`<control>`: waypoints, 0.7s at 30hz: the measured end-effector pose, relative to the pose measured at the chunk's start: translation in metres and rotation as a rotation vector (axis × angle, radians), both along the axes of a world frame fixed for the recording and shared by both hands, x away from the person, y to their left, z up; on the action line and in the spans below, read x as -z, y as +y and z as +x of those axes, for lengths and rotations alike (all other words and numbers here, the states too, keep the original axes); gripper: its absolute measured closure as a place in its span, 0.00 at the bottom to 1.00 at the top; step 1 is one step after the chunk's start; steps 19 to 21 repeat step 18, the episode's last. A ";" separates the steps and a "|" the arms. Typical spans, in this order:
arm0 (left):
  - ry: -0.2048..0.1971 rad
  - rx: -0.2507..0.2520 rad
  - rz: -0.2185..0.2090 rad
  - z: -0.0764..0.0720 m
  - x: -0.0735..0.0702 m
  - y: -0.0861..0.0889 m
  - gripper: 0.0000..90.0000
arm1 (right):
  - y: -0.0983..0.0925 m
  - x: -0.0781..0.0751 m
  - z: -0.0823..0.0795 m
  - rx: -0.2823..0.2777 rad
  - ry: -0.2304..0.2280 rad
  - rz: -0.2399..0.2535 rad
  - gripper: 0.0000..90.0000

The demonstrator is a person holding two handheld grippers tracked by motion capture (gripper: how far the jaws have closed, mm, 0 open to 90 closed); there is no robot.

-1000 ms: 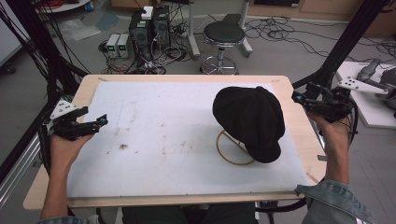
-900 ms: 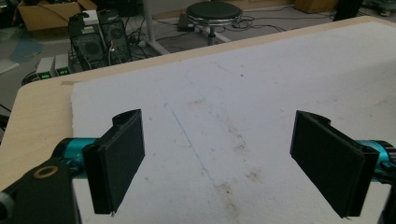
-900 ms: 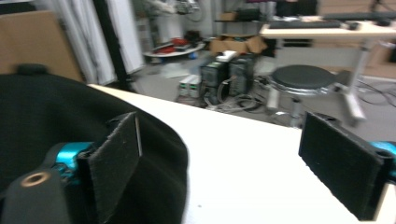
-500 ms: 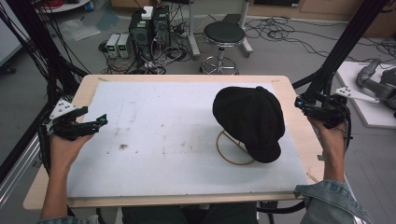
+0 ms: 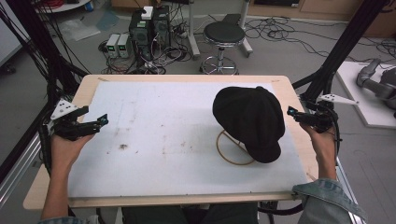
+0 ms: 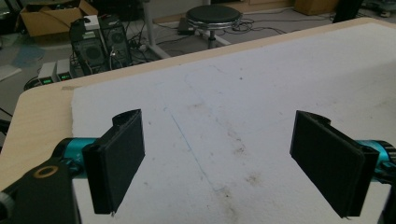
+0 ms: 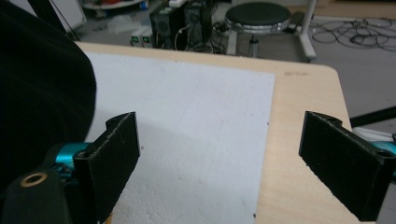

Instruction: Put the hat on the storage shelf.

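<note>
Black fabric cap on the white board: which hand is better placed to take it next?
Right. The right tongs stand open just beside the black fabric cap; the left tongs sit across the white board.

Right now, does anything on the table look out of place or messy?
The black cap sits partly on a thin ring, hiding part of it. The white mat has brownish stains near its middle. Nothing is spilled or broken.

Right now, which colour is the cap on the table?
Black; the cap shows best in the high view.
</note>
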State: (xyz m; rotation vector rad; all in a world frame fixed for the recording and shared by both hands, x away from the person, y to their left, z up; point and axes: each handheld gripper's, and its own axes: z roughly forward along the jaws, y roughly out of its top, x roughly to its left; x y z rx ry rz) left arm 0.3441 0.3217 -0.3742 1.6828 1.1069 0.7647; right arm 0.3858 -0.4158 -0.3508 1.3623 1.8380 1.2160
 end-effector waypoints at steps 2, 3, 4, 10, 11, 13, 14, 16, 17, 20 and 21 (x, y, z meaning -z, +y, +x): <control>0.002 0.001 0.001 0.000 0.000 -0.001 0.20 | 0.001 0.002 0.002 0.001 0.016 -0.006 0.14; 0.003 0.000 0.001 0.000 0.000 -0.001 0.20 | 0.001 0.003 0.003 0.000 0.021 -0.005 0.14; 0.002 0.002 0.002 0.000 0.000 -0.001 0.20 | 0.001 0.003 0.003 -0.002 0.030 -0.007 0.14; 0.004 0.001 0.001 0.000 0.001 -0.001 0.20 | 0.003 0.004 0.004 -0.003 0.035 -0.020 0.14; 0.004 0.001 0.001 0.000 0.001 -0.001 0.20 | 0.003 0.004 0.004 -0.001 0.036 -0.021 0.14; 0.003 0.000 0.000 0.001 0.001 -0.001 0.20 | 0.003 0.004 0.004 0.000 0.041 -0.023 0.14; 0.004 0.000 0.001 0.001 0.001 -0.001 0.20 | 0.003 0.004 0.004 0.000 0.039 -0.023 0.14; 0.003 0.001 0.000 0.001 0.001 -0.001 0.20 | 0.003 0.004 0.004 0.003 0.040 -0.020 0.14; 0.003 0.001 -0.001 0.001 0.001 -0.001 0.20 | 0.003 0.004 0.004 0.005 0.037 -0.019 0.14; 0.003 0.001 0.000 0.001 0.001 -0.001 0.20 | 0.003 0.004 0.004 0.004 0.039 -0.019 0.14; 0.003 0.001 0.000 0.001 0.001 -0.001 0.20 | 0.003 0.004 0.004 0.004 0.039 -0.019 0.14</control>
